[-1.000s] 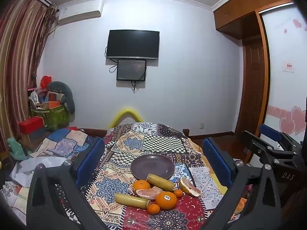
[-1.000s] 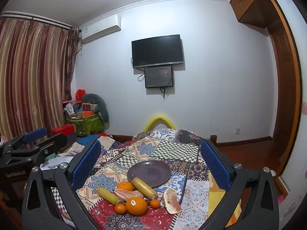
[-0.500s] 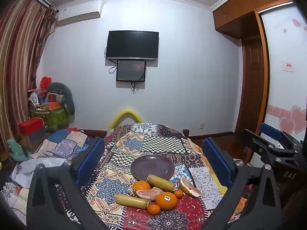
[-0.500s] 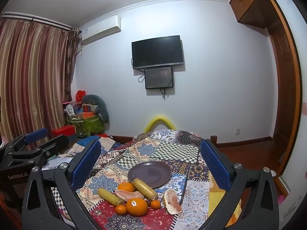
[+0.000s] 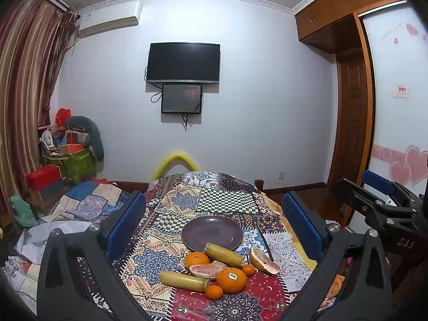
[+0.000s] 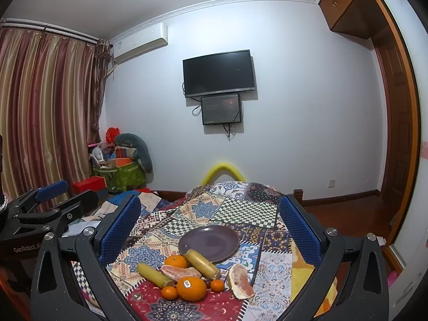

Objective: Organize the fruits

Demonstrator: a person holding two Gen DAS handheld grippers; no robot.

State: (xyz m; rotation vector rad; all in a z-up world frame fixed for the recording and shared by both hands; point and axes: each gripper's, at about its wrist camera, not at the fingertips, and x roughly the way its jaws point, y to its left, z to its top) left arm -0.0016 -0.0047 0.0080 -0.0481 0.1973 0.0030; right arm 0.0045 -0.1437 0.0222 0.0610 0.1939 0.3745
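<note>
A purple plate [image 5: 211,234] [image 6: 208,243] lies bare on a patchwork-covered table [image 5: 184,203]. In front of it sits a cluster of fruit: a large stickered orange [image 5: 231,279] [image 6: 191,289], small oranges [image 5: 197,259] [image 5: 214,292] [image 5: 248,270], two yellow-green cane pieces [image 5: 224,251] [image 5: 184,281], and pomelo pieces [image 5: 208,270] [image 5: 264,260]. My left gripper [image 5: 214,222] and right gripper [image 6: 210,219] both hover open above and short of the fruit, holding nothing. The right gripper [image 5: 379,200] shows at the right edge of the left wrist view, the left gripper [image 6: 48,208] at the left edge of the right wrist view.
A wall-mounted TV [image 5: 184,62] and a smaller screen [image 5: 181,99] hang on the far wall. A green basket of clutter [image 5: 72,157] and a red box [image 5: 42,176] stand by the curtain at left. A wooden door [image 5: 353,133] is at right.
Both cameras have drifted only slightly. The fruit and the plate have not moved, and both grippers stay open.
</note>
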